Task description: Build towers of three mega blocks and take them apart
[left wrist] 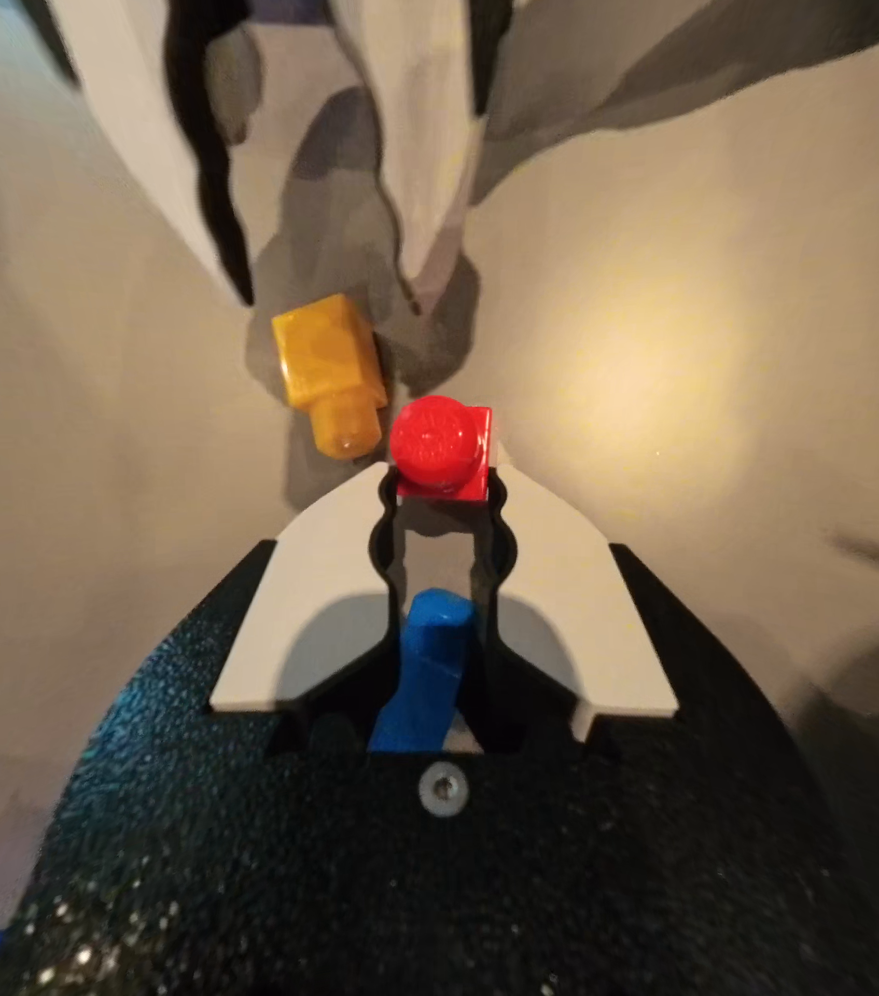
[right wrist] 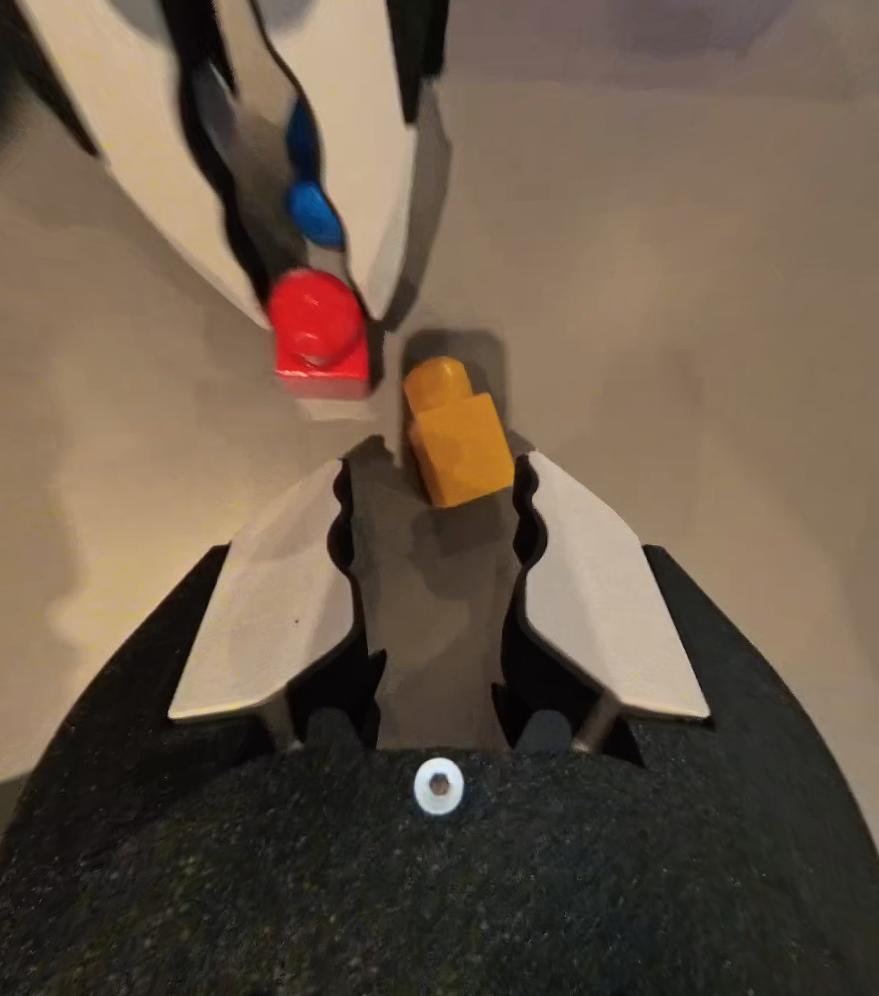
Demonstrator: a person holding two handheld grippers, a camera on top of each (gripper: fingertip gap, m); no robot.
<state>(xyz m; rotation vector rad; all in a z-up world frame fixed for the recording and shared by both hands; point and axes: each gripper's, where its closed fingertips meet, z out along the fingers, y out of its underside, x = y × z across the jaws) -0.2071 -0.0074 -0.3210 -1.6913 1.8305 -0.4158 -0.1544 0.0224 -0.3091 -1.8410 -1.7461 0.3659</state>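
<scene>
Beige tabletop (right wrist: 695, 323): left gripper (left wrist: 440, 474) clamps the red block (left wrist: 442, 458); right gripper (right wrist: 431, 463) gapes around the toppled yellow block (right wrist: 456, 447), light, rigid, best pinched on flat sides.

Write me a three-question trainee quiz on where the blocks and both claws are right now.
1. True or false: the yellow block stands upright on the table.
2. Which block is pinched at the tips of the left claw? A) red block B) blue block C) yellow block
3. Fill in: the right claw is ____ (open or shut).

Key:
1. False. The yellow block lies on its side.
2. A. The red block is held at the tips, stud up.
3. Open. The yellow block lies just ahead of its tips, not gripped.
</scene>
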